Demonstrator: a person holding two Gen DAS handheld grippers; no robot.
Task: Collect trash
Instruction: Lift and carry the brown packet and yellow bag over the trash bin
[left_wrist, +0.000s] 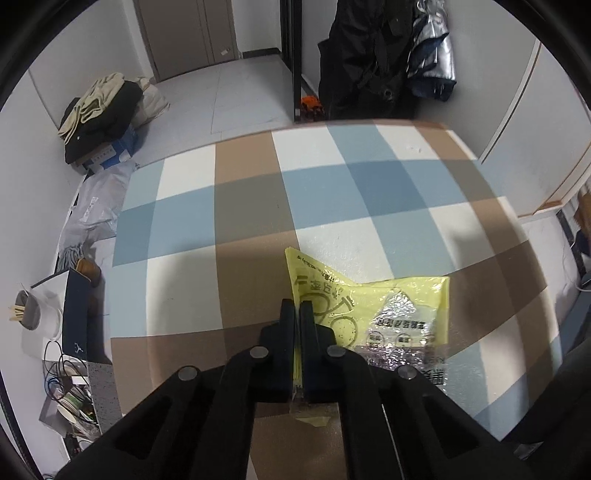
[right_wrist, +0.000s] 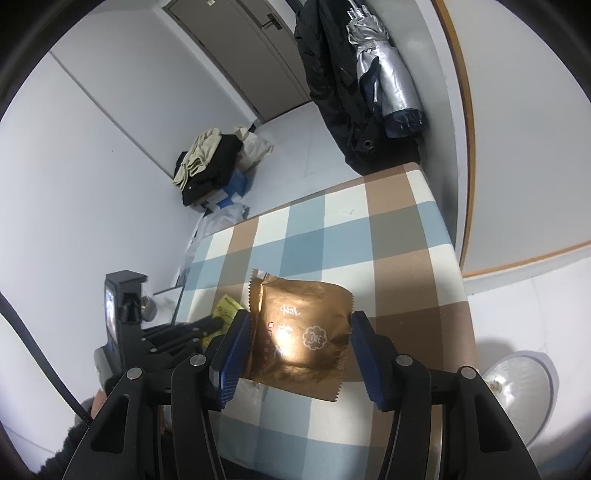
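My left gripper (left_wrist: 297, 306) pinches the crinkled yellow plastic wrapper (left_wrist: 373, 314) over the checked blue, brown and white tablecloth (left_wrist: 258, 192); my right gripper (right_wrist: 297, 321) clamps the shiny bronze foil packet (right_wrist: 301, 332) (edges against both pads).

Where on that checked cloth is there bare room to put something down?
The far half of the checked cloth is bare, from the yellow bag up to the edge by the hanging coats. The near part is crowded: the left tongs pinch the yellow bag and the right tongs straddle the brown wrapper.
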